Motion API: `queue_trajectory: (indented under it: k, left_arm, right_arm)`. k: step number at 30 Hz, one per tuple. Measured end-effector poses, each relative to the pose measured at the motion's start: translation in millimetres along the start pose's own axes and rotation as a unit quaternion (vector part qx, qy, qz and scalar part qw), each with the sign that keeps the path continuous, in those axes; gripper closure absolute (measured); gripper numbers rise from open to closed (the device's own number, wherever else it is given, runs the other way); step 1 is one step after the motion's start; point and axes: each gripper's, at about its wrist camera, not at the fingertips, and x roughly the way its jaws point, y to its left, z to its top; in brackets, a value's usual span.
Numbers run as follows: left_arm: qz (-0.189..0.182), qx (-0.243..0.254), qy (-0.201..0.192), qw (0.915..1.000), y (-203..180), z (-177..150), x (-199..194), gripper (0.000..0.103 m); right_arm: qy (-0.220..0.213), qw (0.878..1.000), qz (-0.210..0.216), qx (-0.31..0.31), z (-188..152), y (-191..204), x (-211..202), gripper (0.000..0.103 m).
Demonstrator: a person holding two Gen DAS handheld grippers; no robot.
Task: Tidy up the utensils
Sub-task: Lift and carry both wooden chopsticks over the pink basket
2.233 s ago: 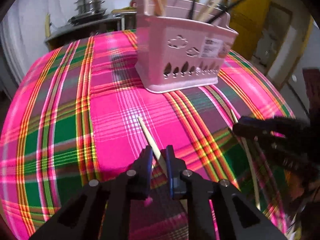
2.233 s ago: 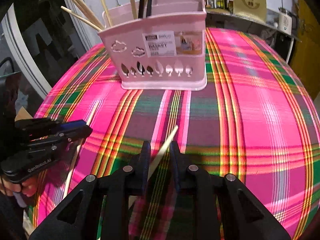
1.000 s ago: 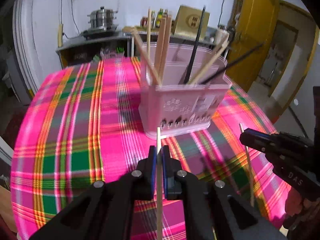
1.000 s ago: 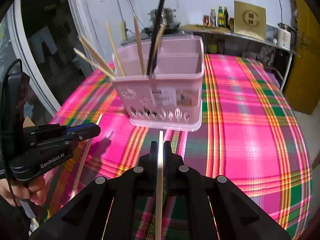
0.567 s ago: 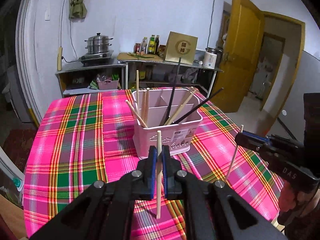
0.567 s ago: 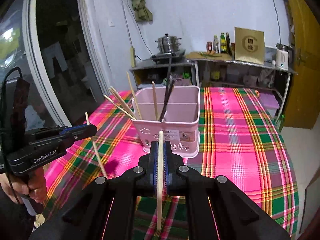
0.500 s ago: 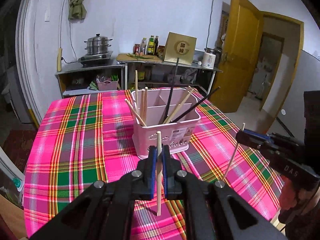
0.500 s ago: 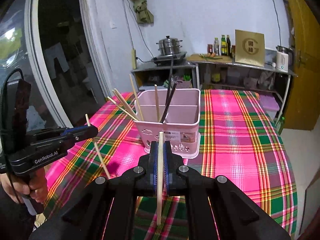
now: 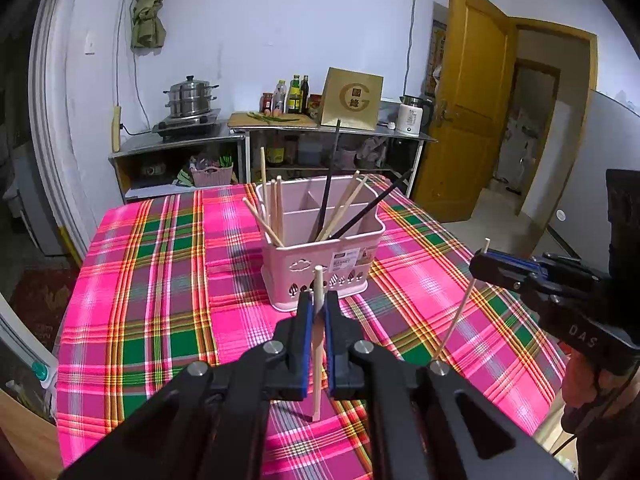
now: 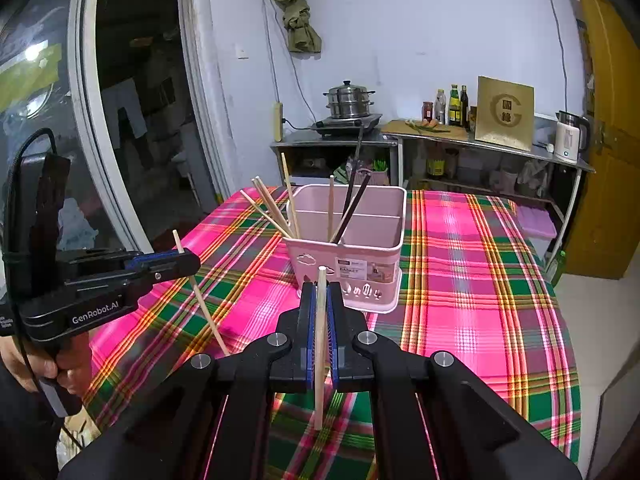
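A pink utensil basket [image 9: 320, 256] [image 10: 352, 256] stands mid-table on the pink plaid cloth, holding several wooden and black chopsticks. My left gripper [image 9: 316, 312] is shut on a wooden chopstick [image 9: 317, 360], held upright above the cloth just short of the basket. My right gripper [image 10: 320, 304] is shut on a second wooden chopstick [image 10: 319, 360], also upright and lifted. The right gripper [image 9: 480, 266] shows at the right of the left wrist view with its chopstick [image 9: 460, 312] slanting down. The left gripper [image 10: 192, 260] shows at the left of the right wrist view with its chopstick [image 10: 204, 304].
The plaid table [image 9: 160, 280] is bare around the basket. Behind it stand steel shelves with a steamer pot [image 9: 191, 96], bottles [image 9: 294, 96], a gold box [image 9: 352, 98] and a kettle [image 9: 410, 120]. A yellow door [image 9: 472, 120] is at right. A hand [image 10: 24, 360] grips the left tool.
Both grippers rose and drew back from the basket, carrying their chopsticks clear of the cloth. The basket looks smaller and more of the room shows. Both chopsticks now stand upright in the jaws.
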Motion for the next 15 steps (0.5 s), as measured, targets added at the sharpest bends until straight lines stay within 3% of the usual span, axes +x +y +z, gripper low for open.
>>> queue_trajectory:
  k: [15]
  left_arm:
    - [-0.005, 0.015, -0.042, 0.999, -3.7, 57.6, -18.6, 0.097]
  right_arm:
    - [-0.071, 0.997, 0.013, -0.014, 54.1, 8.0, -17.0, 0.098]
